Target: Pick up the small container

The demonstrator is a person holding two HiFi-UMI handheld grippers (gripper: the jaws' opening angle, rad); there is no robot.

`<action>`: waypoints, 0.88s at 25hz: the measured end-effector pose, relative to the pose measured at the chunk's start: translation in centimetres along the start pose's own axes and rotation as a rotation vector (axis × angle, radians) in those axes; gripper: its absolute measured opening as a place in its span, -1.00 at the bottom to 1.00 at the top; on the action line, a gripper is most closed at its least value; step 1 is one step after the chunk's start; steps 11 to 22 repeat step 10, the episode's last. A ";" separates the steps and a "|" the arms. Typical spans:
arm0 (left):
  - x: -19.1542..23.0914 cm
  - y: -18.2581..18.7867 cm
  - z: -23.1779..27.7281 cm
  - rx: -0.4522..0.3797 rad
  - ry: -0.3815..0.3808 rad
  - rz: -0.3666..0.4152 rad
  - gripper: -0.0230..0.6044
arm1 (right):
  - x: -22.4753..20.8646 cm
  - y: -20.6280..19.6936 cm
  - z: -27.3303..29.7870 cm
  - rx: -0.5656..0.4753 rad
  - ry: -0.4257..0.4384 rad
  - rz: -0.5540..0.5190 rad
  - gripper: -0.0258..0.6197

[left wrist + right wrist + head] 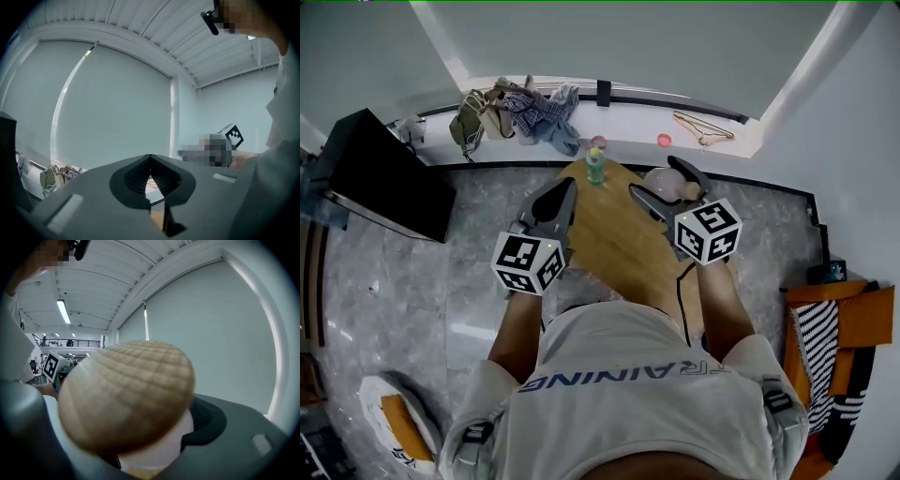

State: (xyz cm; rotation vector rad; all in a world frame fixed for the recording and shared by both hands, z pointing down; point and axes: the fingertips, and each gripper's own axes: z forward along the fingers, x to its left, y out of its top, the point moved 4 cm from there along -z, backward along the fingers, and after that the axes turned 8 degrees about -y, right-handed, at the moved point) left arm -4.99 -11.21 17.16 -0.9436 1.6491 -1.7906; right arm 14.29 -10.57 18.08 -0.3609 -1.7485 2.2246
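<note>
The right gripper [654,178] is clamped on the small container [126,394]. Its jaws are spread wide around the pale body, which is seen pressed between the pads under a domed wooden lid. In the right gripper view the lid fills the centre and its crown is tipped toward 10 o'clock, so the container's axis is judged to be leaning rather than upright.

In the head view the container is found at 11 o'clock from the right gripper's marker cube, over the right edge of the wooden table [609,234], apparently clear of it. A bottle [595,166] is seen at 10 o'clock from the container, near the table's far end.

The left gripper [150,171] is held at 9 o'clock from the right one, with its jaws closed together and nothing between them. The pick-up is judged to rest on the right hand alone.
</note>
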 end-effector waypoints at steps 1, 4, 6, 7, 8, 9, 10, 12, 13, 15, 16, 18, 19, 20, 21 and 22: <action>-0.1 0.1 0.1 0.000 -0.001 0.001 -0.93 | -0.1 0.1 0.0 0.000 0.000 0.000 0.43; -0.5 0.3 0.4 -0.001 -0.004 0.007 -0.93 | -0.5 0.1 -0.2 0.000 0.001 0.004 0.43; -0.8 0.4 0.4 -0.003 -0.006 0.012 -0.93 | -0.5 0.1 -0.4 -0.001 0.005 0.007 0.43; -1.0 0.4 0.4 -0.005 -0.007 0.013 -0.93 | -0.6 0.1 -0.5 -0.001 0.006 0.007 0.43; -1.2 0.4 0.5 -0.007 -0.007 0.014 -0.93 | -0.6 0.0 -0.6 -0.001 0.008 0.008 0.43; -1.4 0.4 0.5 -0.008 -0.008 0.015 -0.93 | -0.6 -0.1 -0.8 -0.001 0.009 0.009 0.43; -1.6 0.4 0.4 -0.009 -0.009 0.016 -0.93 | -0.6 -0.1 -0.9 -0.001 0.010 0.010 0.43; -1.6 0.4 0.4 -0.009 -0.009 0.016 -0.93 | -0.6 -0.1 -0.9 -0.001 0.010 0.010 0.43; -1.6 0.4 0.4 -0.009 -0.009 0.016 -0.93 | -0.6 -0.1 -0.9 -0.001 0.010 0.010 0.43; -1.6 0.4 0.4 -0.009 -0.009 0.016 -0.93 | -0.6 -0.1 -0.9 -0.001 0.010 0.010 0.43; -1.6 0.4 0.4 -0.009 -0.009 0.016 -0.93 | -0.6 -0.1 -0.9 -0.001 0.010 0.010 0.43; -1.6 0.4 0.4 -0.009 -0.009 0.016 -0.93 | -0.6 -0.1 -0.9 -0.001 0.010 0.010 0.43; -1.6 0.4 0.4 -0.009 -0.009 0.016 -0.93 | -0.6 -0.1 -0.9 -0.001 0.010 0.010 0.43; -1.6 0.4 0.4 -0.009 -0.009 0.016 -0.93 | -0.6 -0.1 -0.9 -0.001 0.010 0.010 0.43; -1.6 0.4 0.4 -0.009 -0.009 0.016 -0.93 | -0.6 -0.1 -0.9 -0.001 0.010 0.010 0.43; -1.6 0.4 0.4 -0.009 -0.009 0.016 -0.93 | -0.6 -0.1 -0.9 -0.001 0.010 0.010 0.43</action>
